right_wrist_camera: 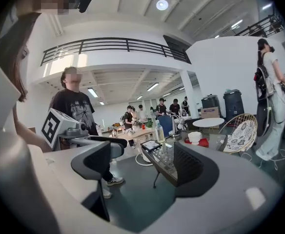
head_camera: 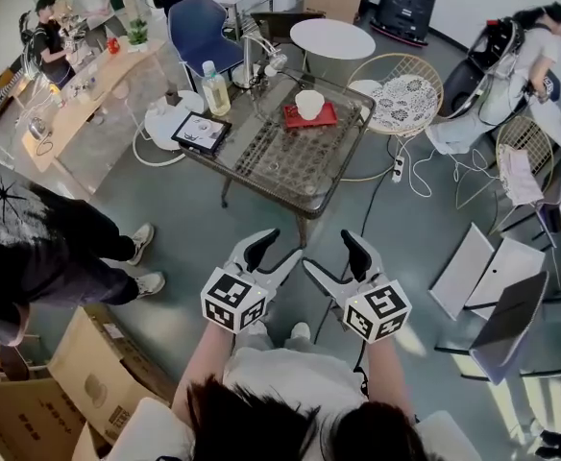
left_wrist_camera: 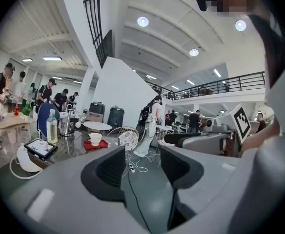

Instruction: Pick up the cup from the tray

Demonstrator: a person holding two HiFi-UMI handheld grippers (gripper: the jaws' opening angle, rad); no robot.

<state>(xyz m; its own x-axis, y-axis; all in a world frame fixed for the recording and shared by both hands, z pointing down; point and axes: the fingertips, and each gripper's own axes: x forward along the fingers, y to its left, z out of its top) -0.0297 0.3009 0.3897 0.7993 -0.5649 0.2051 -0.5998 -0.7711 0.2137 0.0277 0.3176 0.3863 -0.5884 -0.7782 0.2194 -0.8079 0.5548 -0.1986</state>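
I count one tablet (head_camera: 201, 132), one bottle (head_camera: 215, 88), and one cup (head_camera: 309, 104) standing on one red tray (head_camera: 330, 117), all on the glass counter (head_camera: 280, 166). Left gripper (head_camera: 273, 253): jaws spread, empty. Right gripper (head_camera: 336, 257): jaws spread wide, empty. Both are well apart from the cup.

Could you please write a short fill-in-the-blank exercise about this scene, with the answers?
The white cup stands on a ____ tray.
The bottle stands to the ____ of the cup in the head view.
The left gripper and the right gripper are both ____, holding nothing.
Missing words: red; left; open.
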